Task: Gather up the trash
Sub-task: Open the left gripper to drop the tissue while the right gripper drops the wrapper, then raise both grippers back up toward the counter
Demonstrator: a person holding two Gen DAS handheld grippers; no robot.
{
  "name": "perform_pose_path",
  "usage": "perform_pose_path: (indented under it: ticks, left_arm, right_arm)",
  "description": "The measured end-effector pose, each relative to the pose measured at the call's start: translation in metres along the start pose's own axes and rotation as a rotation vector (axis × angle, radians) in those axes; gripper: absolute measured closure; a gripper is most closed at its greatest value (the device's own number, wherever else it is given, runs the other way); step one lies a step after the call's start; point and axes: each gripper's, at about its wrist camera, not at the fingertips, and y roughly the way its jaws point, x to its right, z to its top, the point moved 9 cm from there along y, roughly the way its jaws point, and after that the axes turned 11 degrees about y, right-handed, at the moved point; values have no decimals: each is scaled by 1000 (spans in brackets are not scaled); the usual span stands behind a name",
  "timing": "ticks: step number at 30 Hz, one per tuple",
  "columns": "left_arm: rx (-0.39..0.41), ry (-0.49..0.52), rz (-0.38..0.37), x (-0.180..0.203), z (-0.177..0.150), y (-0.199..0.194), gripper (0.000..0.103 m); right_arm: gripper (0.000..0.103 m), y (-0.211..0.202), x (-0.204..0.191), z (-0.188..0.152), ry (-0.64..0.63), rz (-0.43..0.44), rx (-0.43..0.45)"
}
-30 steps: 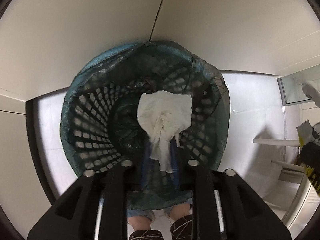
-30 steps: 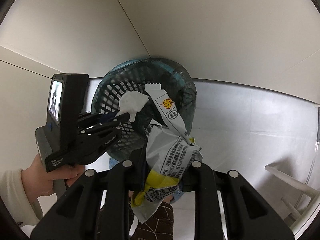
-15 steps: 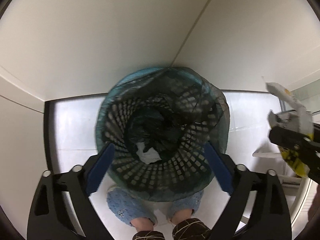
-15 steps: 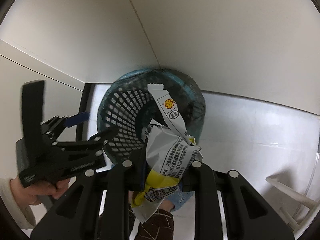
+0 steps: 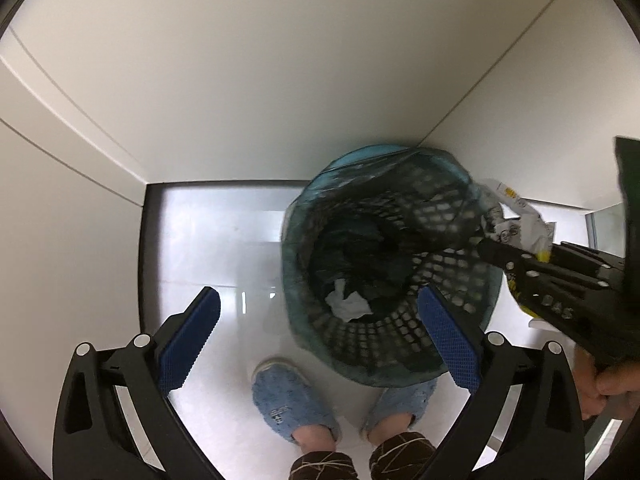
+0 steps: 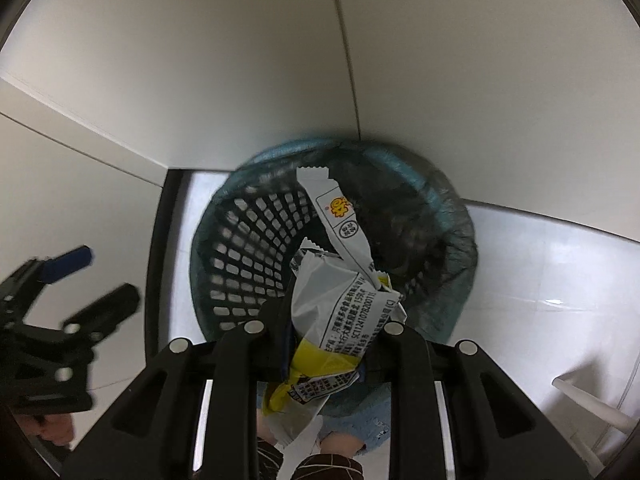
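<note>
The right claw (image 6: 324,344) pinches a snack wrapper (image 6: 340,304) above the bin (image 5: 384,256). The left claw (image 5: 316,340) hangs wide and empty beside the bin's rim, a tissue (image 5: 348,306) lying inside. Centre the wrapper over the bin mouth before letting go, or it could snag the liner.

The mesh wastebasket (image 5: 384,264) mouth gapes unobstructed; walls crowd it from ten to two o'clock, bare floor (image 5: 208,248) at nine.
</note>
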Motion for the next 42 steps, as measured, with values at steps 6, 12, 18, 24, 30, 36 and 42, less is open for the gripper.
perform_pose_path:
  ticks: [6, 12, 18, 24, 30, 36, 42]
  left_arm:
    - [-10, -23, 18, -7, -4, 1, 6]
    - [-14, -28, 22, -8, -6, 1, 6]
    - [-16, -46, 29, -10, -9, -3, 6]
    - [-18, -43, 40, -10, -8, -23, 6]
    - [13, -36, 20, -5, 6, -76, 6]
    - [59, 23, -6, 9, 30, -153, 6]
    - [115, 37, -28, 14, 59, -251, 6]
  right_arm:
    - [79, 24, -5, -9, -11, -22, -56]
    - [55, 21, -5, -10, -8, -44, -45]
    - [39, 5, 4, -13, -4, -43, -15]
    - [17, -40, 18, -12, 41, -58, 36]
    - [9, -107, 23, -7, 62, -81, 92]
    - [9, -197, 21, 3, 45, -106, 140]
    - [9, -302, 22, 15, 77, -105, 224]
